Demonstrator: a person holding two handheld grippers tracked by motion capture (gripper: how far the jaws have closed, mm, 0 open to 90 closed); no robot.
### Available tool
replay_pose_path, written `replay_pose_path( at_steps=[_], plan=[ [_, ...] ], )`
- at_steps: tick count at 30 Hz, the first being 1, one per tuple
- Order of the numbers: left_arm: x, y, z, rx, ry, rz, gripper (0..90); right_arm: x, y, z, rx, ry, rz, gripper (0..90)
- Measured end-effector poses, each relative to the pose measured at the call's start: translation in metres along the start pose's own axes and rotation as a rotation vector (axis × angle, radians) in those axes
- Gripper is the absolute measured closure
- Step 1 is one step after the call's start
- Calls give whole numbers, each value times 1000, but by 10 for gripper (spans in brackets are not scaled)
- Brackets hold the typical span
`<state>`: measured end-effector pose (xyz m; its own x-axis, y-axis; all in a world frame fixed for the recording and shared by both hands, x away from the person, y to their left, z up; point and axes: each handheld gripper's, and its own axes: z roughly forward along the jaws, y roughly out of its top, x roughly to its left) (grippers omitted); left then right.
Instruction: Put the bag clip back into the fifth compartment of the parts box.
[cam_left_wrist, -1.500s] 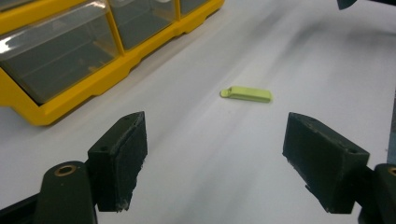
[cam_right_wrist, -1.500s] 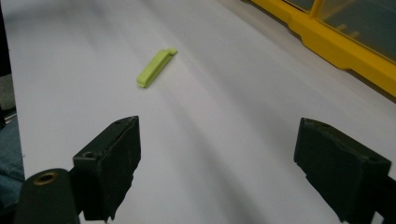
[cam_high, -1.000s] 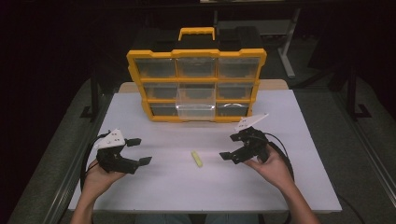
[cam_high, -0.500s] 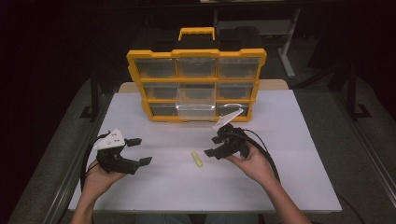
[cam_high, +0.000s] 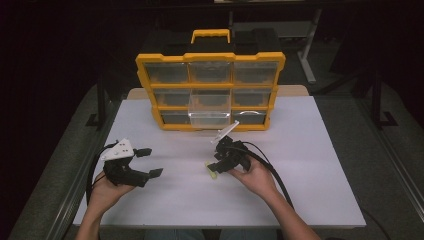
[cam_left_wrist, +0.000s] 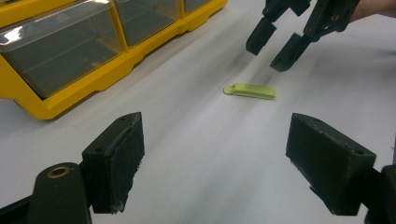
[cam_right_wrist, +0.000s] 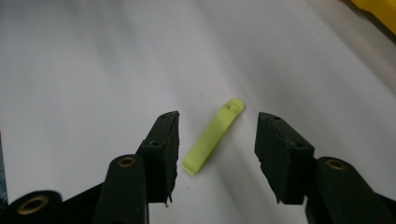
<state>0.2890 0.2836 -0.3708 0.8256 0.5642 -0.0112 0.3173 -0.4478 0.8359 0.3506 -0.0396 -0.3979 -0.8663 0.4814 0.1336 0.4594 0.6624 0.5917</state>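
High view: yellow organizer (cam_high: 210, 57), one clear drawer (cam_high: 209, 113) pulled out.

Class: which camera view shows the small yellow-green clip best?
The right gripper view: the yellow-green clip lies large and sharp between its open jaws. The left gripper view shows it smaller, side-on; the high view shows a speck beside the right gripper.

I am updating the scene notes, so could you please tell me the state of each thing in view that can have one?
Small flat yellow-green plastic clip: lying flat on the white table, unheld.
Yellow plastic organiser with clear drawers: upright, bottom-middle drawer pulled out.
Right gripper: fingers astride the clip, just been closing, not touching.
Left gripper: open, holding nothing.
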Motion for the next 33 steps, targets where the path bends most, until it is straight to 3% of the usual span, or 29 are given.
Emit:
replay_pose_path(
  at_steps=[8, 15, 33],
  plan=[
    [0, 0, -1, -11, 0, -8, 195, 1, 0, 16, 41, -11, -15, 549],
    [0, 0, -2, -12, -4, -9, 195, 3, -1, 29, 69, -11, 2, 576],
    [0, 0, -3, -32, -9, -11, 196, 4, 0, 38, 98, -47, 12, 645]
  ],
)
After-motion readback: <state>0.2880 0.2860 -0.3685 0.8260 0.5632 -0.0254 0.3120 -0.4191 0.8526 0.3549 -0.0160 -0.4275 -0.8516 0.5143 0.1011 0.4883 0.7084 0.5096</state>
